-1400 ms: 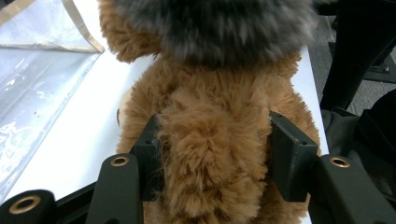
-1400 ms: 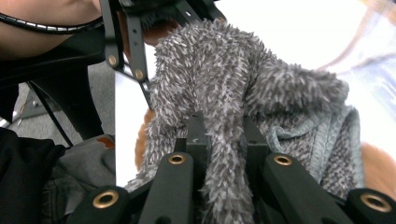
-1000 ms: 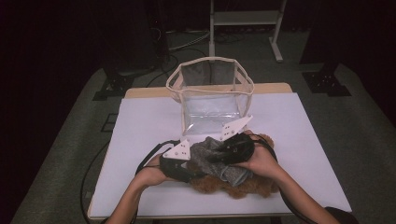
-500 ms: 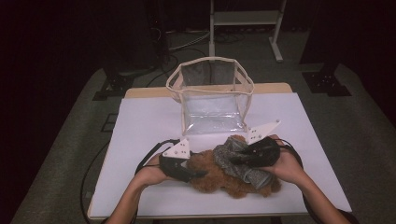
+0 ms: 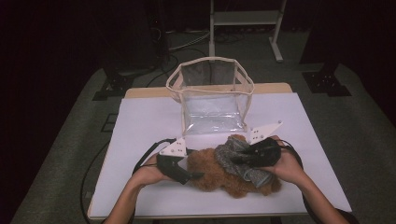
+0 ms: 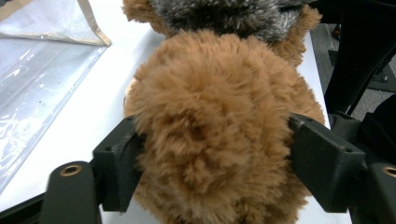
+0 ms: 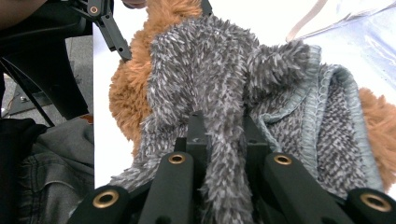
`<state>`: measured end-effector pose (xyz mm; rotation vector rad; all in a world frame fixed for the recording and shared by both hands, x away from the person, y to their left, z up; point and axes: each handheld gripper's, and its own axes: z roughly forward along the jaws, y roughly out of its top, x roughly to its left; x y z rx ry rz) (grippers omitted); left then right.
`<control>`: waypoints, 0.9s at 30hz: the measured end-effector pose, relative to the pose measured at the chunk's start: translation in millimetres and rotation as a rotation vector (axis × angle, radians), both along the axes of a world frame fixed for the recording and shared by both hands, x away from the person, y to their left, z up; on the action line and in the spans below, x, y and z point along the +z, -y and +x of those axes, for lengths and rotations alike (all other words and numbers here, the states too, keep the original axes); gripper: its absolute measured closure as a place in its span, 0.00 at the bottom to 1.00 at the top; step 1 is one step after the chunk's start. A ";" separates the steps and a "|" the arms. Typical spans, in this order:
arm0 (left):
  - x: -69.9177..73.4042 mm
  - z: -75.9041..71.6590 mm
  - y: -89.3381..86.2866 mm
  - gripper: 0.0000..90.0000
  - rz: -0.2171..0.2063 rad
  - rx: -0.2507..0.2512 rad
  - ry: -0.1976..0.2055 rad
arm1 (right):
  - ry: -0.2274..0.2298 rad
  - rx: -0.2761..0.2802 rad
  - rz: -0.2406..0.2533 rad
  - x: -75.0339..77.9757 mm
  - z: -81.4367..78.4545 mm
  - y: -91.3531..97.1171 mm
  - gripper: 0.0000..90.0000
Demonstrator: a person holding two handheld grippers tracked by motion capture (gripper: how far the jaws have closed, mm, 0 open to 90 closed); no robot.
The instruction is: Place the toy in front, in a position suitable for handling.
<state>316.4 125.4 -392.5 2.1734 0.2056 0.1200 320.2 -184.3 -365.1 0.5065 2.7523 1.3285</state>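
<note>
Step in hand: pulling the grey cloth (image 5: 240,161) off the brown plush (image 5: 219,175), which lies at the bench's (image 5: 140,121) near edge, in front of the clear bag (image 5: 212,100). Right gripper (image 7: 223,128) is clamped tight on a fold of cloth — the rest drapes over the plush's right end. Left gripper (image 6: 212,140) straddles the plush's other end; its jaws have just been opening and now stand either side of the fur, seemingly brushing it, no longer squeezing. Next move likely calls for lifting the cloth clear — the plush, unpinned, may drag along.
</note>
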 end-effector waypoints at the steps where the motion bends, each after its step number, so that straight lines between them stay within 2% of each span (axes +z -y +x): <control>1: -1.3 0.2 -0.6 0.22 0.004 0.003 -0.003 | 0.001 0.000 0.002 -0.3 0.1 0.2 0.87; 9: -14.6 4.0 -2.5 0.11 -0.009 0.008 -0.036 | -0.012 -0.003 0.011 -2.0 1.5 2.3 0.87; 15: -26.3 3.3 2.5 0.05 0.005 0.005 -0.075 | -0.011 -0.003 0.015 -2.5 1.5 2.7 0.87; 18: -30.0 2.7 7.4 0.04 -0.006 0.010 -0.079 | -0.012 -0.004 0.016 -2.8 1.7 2.7 0.87; 19: -30.1 2.7 8.4 0.05 -0.010 0.012 -0.076 | -0.013 -0.006 0.015 -2.7 1.8 2.5 0.87; 21: -28.9 2.0 8.7 0.14 -0.020 0.020 -0.072 | -0.012 -0.009 0.009 -2.7 2.3 1.9 0.87; 24: -25.7 -0.5 8.2 0.28 -0.028 0.025 -0.033 | -0.022 -0.009 -0.003 -2.6 3.4 -0.8 0.87; 27: -18.5 -3.0 8.2 0.35 -0.036 0.040 0.016 | -0.017 -0.008 -0.012 -0.5 2.9 -5.6 0.87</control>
